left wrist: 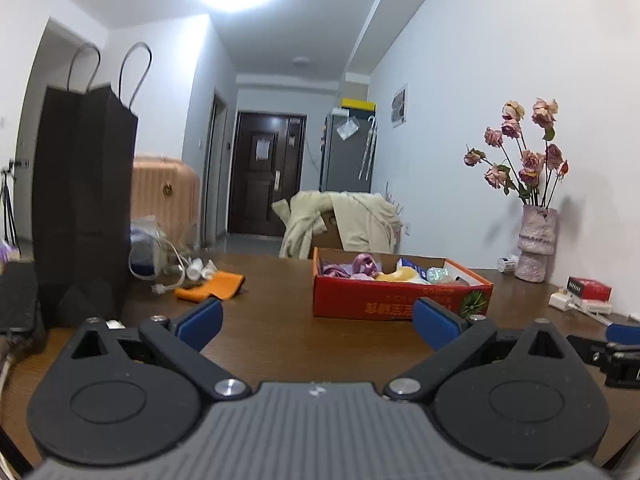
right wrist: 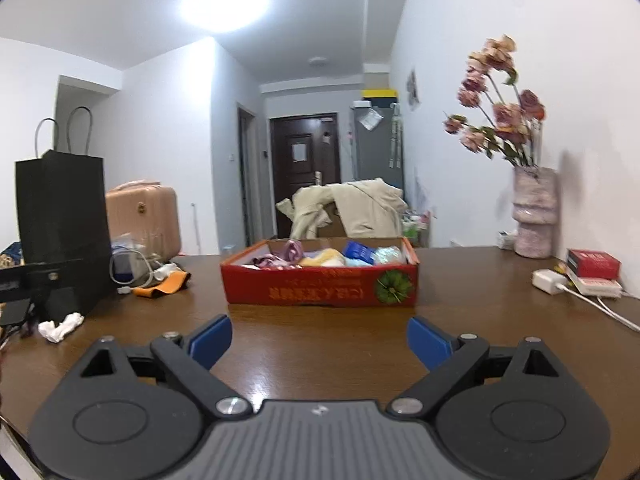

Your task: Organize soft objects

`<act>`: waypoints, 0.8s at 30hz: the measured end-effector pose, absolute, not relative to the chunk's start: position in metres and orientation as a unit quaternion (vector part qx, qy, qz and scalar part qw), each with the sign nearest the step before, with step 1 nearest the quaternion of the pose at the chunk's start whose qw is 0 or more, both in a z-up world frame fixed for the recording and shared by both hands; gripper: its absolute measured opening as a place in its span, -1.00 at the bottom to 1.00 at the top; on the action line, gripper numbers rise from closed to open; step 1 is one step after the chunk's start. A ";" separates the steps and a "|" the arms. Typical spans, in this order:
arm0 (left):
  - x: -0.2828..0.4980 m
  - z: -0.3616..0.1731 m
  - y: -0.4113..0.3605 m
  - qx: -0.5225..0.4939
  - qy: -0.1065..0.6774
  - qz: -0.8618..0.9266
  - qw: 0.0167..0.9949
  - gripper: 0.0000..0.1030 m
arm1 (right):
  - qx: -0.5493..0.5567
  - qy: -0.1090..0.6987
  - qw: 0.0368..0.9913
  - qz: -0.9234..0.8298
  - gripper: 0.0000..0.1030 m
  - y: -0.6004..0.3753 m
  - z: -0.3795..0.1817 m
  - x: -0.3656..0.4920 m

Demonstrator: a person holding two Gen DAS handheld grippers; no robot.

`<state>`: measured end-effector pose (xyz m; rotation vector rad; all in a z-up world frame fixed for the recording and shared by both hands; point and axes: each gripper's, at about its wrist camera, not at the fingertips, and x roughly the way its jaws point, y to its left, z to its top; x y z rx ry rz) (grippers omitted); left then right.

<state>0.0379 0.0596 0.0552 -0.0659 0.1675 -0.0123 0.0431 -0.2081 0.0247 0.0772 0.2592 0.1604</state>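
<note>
My work surface is a brown wooden table [right wrist: 320, 356]. On it stand a red cardboard box [right wrist: 320, 286], black paper bag [right wrist: 64, 216] and pink vase [right wrist: 534, 216]. An orange cloth [right wrist: 162, 285], crumpled white tissue [right wrist: 60, 327], white charger [right wrist: 549, 281] and red packet [right wrist: 594, 264] lie nearby.

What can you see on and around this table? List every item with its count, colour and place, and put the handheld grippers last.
box: one, red cardboard, table centre, holding soft items
soft items: several, purple, yellow, blue, pale green, inside the box
paper bag: one, black, upright at table's left
orange cloth: one, orange, right of the bag
crumpled tissue: one, white, in front of the bag
vase: one, pinkish, far right by the wall, holding dried pink roses
charger: one, white, right edge
small red box: one, beside the charger
suitcase: one, peach, behind the table
coat: one, beige, beyond the box
left gripper: open, empty
right gripper: open, empty
</note>
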 end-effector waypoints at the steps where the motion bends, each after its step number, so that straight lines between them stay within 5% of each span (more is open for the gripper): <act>1: 0.034 0.053 0.059 -0.026 0.079 0.000 0.997 1.00 | 0.038 0.129 0.988 0.079 0.85 -0.208 0.022 0.040; 24: 0.005 0.040 0.041 -0.012 0.081 -0.048 0.996 1.00 | 0.047 0.133 0.986 0.087 0.97 -0.207 0.009 0.009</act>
